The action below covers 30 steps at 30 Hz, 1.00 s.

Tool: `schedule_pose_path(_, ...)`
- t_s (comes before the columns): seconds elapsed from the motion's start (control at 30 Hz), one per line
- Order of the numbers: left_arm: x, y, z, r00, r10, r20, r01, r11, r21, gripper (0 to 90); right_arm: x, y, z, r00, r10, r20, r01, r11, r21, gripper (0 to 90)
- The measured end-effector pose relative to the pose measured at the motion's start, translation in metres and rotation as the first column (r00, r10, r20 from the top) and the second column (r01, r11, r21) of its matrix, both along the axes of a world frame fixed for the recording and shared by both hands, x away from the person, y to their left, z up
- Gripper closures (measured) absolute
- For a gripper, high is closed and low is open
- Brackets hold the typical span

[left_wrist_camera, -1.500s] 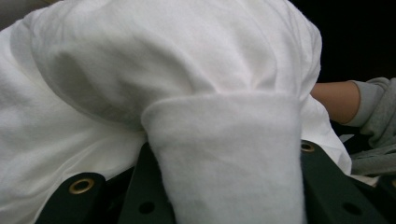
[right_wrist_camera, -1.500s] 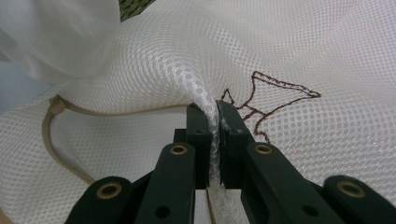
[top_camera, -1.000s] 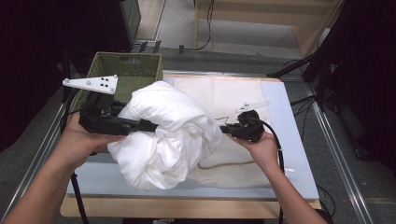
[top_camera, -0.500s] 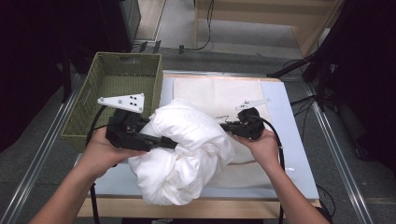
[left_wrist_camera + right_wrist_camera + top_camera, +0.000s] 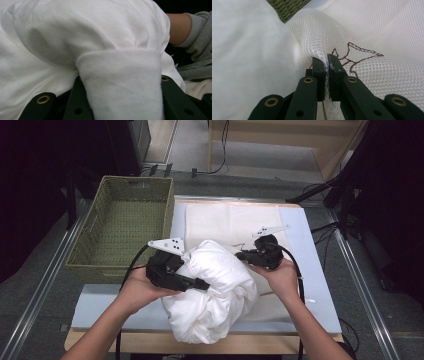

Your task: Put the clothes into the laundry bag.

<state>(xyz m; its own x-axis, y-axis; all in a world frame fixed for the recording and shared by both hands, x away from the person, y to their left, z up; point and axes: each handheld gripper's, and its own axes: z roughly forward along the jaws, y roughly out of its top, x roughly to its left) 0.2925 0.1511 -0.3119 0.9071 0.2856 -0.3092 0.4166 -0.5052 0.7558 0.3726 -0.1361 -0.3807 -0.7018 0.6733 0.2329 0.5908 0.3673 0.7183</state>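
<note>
The white garment [image 5: 212, 290] sits bunched in a big mound at the front middle of the tabletop [image 5: 310, 285], between the 2 hands. The mesh bag [image 5: 225, 222] lies flat behind it, its near edge lifted by the right gripper [image 5: 240, 255], whose fingers are pinched shut on a fold of mesh beside a brown stitched star [image 5: 354, 56]. The left gripper [image 5: 202, 284] comes in from the left side of the mound; a thick fold of garment [image 5: 122, 82] drapes over and between its fingers, so they appear to hold it, set fairly wide.

The coming move, as I judge it, turns on 1 relation: the bag's held edge lies just behind and to the right of the mound, touching it, so the garment has to travel away from the person, toward the right fingers. The left hand is the one carrying cloth. The basket [image 5: 120, 230] stands just left of the bag; bare tabletop lies to the right.
</note>
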Motion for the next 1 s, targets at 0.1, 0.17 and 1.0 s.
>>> schedule_pose_path(0.1,0.002,-0.004,-0.006,1.0,0.001,-0.004,-0.001,1.0,0.001,67.4,0.0,0.0,0.001,1.0,-0.002,-0.001,0.002,1.0,0.0,86.9)
schedule_pose_path(0.17,0.004,-0.009,-0.014,0.9999,-0.009,-0.009,0.009,0.9999,0.012,67.3,-0.001,0.0,0.002,1.0,-0.006,-0.003,0.006,1.0,0.0,87.0)
schedule_pose_path(1.0,0.002,-0.047,-0.063,0.9925,-0.113,-0.046,0.114,0.9932,0.024,66.9,0.0,0.006,0.027,0.9988,-0.031,0.036,0.031,0.999,0.023,87.4)
